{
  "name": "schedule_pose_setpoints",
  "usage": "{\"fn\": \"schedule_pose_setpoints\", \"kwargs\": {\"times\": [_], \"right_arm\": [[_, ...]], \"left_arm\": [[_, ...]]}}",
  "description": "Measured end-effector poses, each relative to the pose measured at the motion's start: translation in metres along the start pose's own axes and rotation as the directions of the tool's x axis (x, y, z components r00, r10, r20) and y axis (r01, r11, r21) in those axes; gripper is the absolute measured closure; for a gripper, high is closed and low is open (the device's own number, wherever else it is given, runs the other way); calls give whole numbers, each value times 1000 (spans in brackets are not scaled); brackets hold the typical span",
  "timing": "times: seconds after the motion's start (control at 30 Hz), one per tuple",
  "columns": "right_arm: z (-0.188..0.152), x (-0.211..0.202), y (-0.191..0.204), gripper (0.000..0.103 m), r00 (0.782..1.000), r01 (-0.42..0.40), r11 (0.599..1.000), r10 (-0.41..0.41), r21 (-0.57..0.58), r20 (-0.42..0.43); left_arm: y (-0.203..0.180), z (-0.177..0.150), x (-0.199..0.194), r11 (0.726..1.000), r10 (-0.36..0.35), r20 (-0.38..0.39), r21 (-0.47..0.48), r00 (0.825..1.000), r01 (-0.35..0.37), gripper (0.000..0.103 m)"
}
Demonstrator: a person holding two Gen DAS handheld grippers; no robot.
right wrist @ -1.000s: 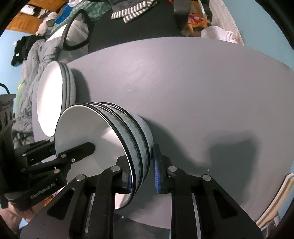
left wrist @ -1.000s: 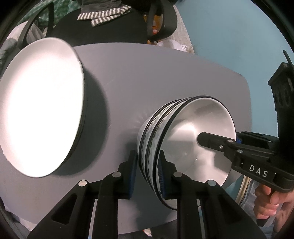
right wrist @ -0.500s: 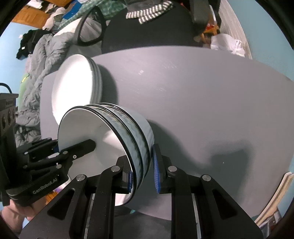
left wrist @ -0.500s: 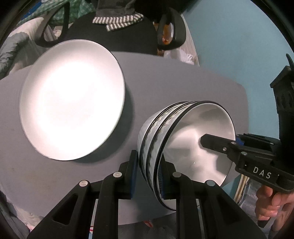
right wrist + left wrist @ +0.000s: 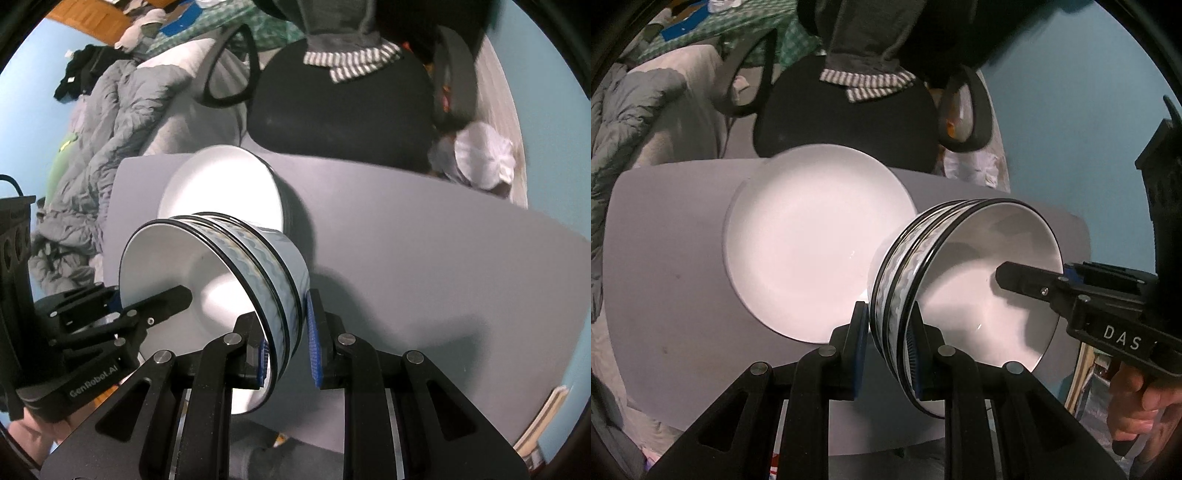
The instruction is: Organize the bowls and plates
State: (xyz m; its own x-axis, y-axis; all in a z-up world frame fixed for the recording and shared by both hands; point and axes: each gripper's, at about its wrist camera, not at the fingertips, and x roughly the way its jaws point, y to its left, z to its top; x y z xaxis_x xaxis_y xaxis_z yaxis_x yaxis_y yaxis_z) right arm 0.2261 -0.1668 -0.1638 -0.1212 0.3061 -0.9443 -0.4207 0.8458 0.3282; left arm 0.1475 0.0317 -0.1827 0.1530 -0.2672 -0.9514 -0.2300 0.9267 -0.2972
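Note:
A nested stack of three white bowls (image 5: 964,295) with black rims and wavy blue bands is held up over the grey table (image 5: 672,280). My left gripper (image 5: 886,343) is shut on the stack's near rim. My right gripper (image 5: 288,350) clamps the opposite rim of the same stack (image 5: 236,269); it shows in the left wrist view (image 5: 1030,280) with one finger inside the bowl. A stack of white plates (image 5: 812,240) lies on the table just left of and behind the bowls, also in the right wrist view (image 5: 225,184).
A black office chair (image 5: 849,122) with a striped cloth stands behind the table. Grey bedding (image 5: 122,110) lies at the far left. The table's right half (image 5: 443,258) is bare grey surface.
Both grippers have carried the bowl stack up and toward the plates. The plates now sit right behind the bowls, nearer the centre of both views.

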Motion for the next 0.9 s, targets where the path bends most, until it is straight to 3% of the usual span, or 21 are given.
{"fn": "schedule_pose_setpoints", "kwargs": {"times": [0.43,0.73,0.9], "right_arm": [[48,56,54,85,998,4,999,-7,-50,-59],[61,67,55,85,997,7,1000,-8,-10,-77],[61,65,53,84,998,2,1000,-1,15,-68]], "left_arm": [[82,36,19,993,35,-21,-108,999,-37,84],[92,48,27,994,15,-40,-108,999,-20,84],[98,46,25,994,-34,-56,-106,998,28,84]]}}
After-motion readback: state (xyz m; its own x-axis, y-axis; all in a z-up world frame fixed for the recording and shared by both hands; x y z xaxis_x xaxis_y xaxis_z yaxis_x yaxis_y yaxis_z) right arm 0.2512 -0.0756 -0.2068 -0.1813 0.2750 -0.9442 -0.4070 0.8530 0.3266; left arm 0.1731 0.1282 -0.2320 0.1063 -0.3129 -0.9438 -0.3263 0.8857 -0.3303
